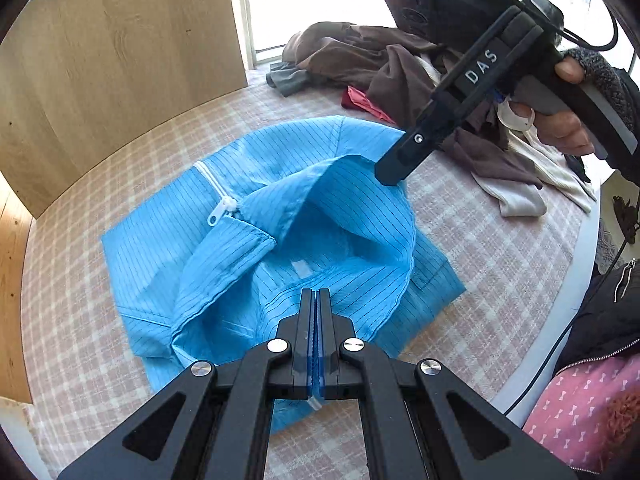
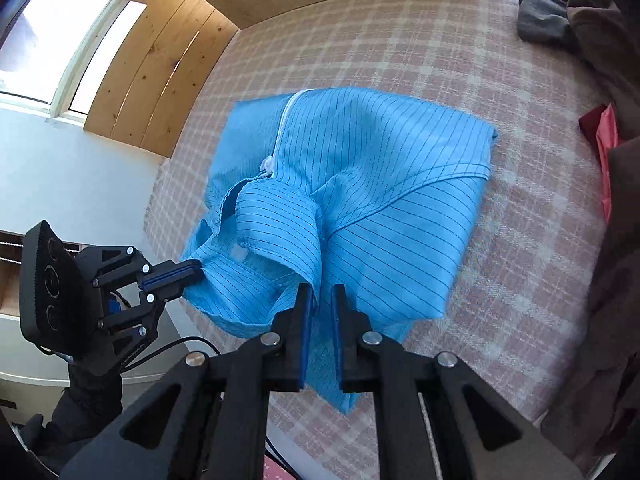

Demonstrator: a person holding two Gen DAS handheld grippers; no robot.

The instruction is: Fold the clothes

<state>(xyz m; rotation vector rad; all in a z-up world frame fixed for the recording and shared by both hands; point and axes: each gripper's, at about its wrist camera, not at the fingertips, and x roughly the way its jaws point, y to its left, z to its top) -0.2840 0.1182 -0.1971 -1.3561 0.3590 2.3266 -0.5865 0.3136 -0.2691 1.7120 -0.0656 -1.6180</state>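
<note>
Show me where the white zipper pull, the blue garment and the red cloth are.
white zipper pull (image 1: 216, 216): left wrist view, on the pull tab.
blue garment (image 2: 384, 160): right wrist view, on its flat striped panel.
red cloth (image 1: 360, 102): left wrist view, on the part showing under the brown clothes.

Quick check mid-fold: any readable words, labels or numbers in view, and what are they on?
"DAS": white letters on the right gripper body.
Small print on the left gripper linkage: too small to read.
White tag inside the blue garment: blank or unreadable.
</note>
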